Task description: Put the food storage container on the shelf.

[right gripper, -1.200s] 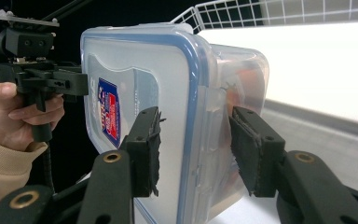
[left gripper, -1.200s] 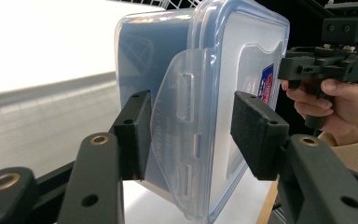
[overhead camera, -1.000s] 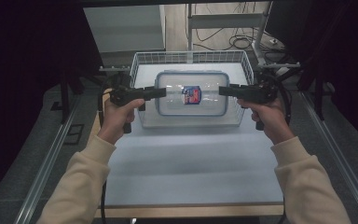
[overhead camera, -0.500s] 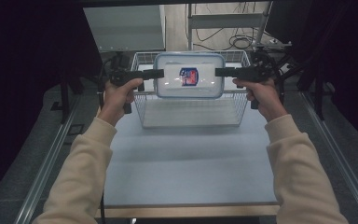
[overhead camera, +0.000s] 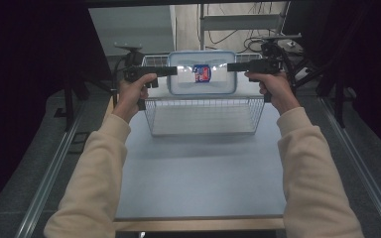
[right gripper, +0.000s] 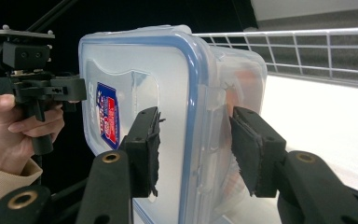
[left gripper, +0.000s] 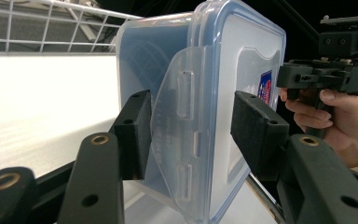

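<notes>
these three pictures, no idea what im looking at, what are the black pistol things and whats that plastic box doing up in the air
The black things are hand-held grippers, one in each of a person's hands. The high view looks down from above the table; each of the other two views rides on a gripper and looks along its own jaws. The left gripper and the right gripper each pinch one end of a clear plastic container with a blue-edged lid, holding it above a white wire basket that stands on the table. The jaws close on the side latches.

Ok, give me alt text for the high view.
Two hand-held grippers, left and right, hold a clear lidded box by its ends above a wire basket on a pale table. Cream-sleeved forearms reach in from below.
</notes>
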Available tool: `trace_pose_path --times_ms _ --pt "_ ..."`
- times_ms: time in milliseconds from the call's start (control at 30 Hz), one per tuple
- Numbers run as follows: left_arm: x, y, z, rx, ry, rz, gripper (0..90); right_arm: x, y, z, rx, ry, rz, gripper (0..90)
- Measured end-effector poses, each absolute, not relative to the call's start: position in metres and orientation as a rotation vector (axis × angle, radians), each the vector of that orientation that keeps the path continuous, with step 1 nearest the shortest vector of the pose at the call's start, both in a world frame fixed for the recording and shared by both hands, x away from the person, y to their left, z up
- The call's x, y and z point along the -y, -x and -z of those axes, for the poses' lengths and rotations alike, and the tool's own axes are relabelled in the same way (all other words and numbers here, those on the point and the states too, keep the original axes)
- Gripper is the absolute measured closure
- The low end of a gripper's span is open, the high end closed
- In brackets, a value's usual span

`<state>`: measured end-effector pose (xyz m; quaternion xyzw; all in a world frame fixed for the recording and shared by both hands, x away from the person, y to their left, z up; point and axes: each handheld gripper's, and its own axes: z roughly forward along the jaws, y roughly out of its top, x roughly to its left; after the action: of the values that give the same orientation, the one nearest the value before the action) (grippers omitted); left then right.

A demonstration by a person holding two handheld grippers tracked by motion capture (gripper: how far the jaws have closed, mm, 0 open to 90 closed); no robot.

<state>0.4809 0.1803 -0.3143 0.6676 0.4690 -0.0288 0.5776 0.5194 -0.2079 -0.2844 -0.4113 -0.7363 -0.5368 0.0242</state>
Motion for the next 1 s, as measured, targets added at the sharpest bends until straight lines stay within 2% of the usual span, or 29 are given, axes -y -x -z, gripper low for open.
trace_pose_path --times_ms 633,733,1000 --pt "-0.181 -0.521 0.331 -1.220 -1.433 0.191 46.8 0.205 -0.545 0.296 2.112 1.497 1.614 49.4" --pt "-0.179 -0.524 0.332 -1.259 -1.472 0.127 42.8 0.204 -0.547 0.298 2.128 1.569 1.585 52.7" --pt "-0.179 -0.518 0.324 -1.261 -1.428 0.074 30.8 0.207 -0.535 0.294 2.135 1.584 1.674 47.9"
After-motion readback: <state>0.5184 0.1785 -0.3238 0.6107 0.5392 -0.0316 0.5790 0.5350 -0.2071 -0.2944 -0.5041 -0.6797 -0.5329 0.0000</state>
